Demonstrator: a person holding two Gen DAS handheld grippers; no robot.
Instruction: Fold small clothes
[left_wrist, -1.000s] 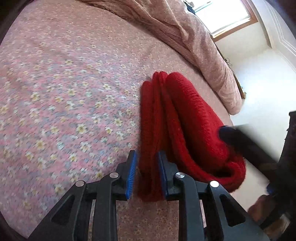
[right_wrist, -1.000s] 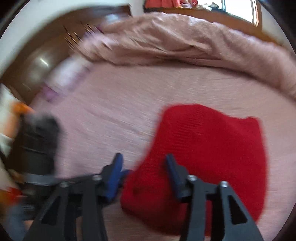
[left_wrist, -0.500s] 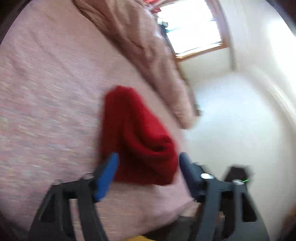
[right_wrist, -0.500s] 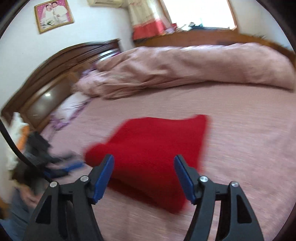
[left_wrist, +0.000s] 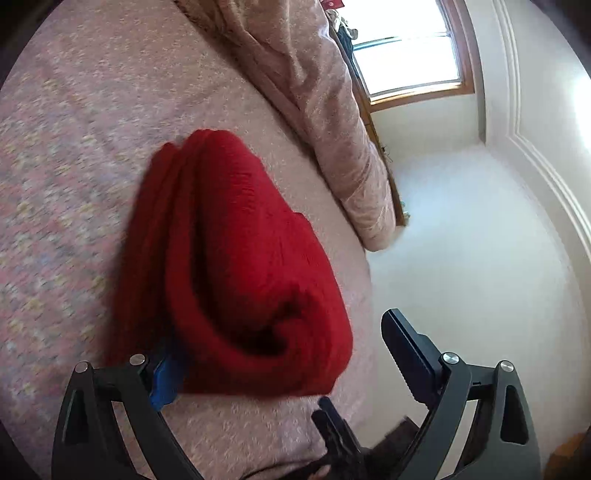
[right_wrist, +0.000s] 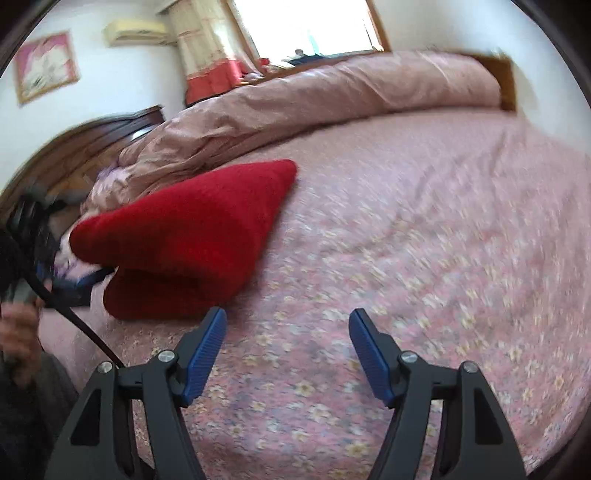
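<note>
Softly folded, the thick red knitted garment (left_wrist: 236, 266) lies on the pink floral bedsheet (left_wrist: 66, 155) near its edge (light, floppy, best pinched at a folded edge). Left gripper (left_wrist: 280, 354) has just been opening and straddles its near end unclamped; right gripper (right_wrist: 286, 350), still widening, gapes empty beside it.

Black triangular-framed right claw (right_wrist: 288, 332), blue ribbed pads (right_wrist: 207, 350), silver screws, black cable (right_wrist: 74, 317), dark sleeve (right_wrist: 33, 406)

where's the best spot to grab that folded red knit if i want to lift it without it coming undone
Probably the rounded fold end of the red knit, the thick roll nearest the left gripper. Come in low from that near side so the jaws span all layers; the far end tapers to loose edges.
</note>
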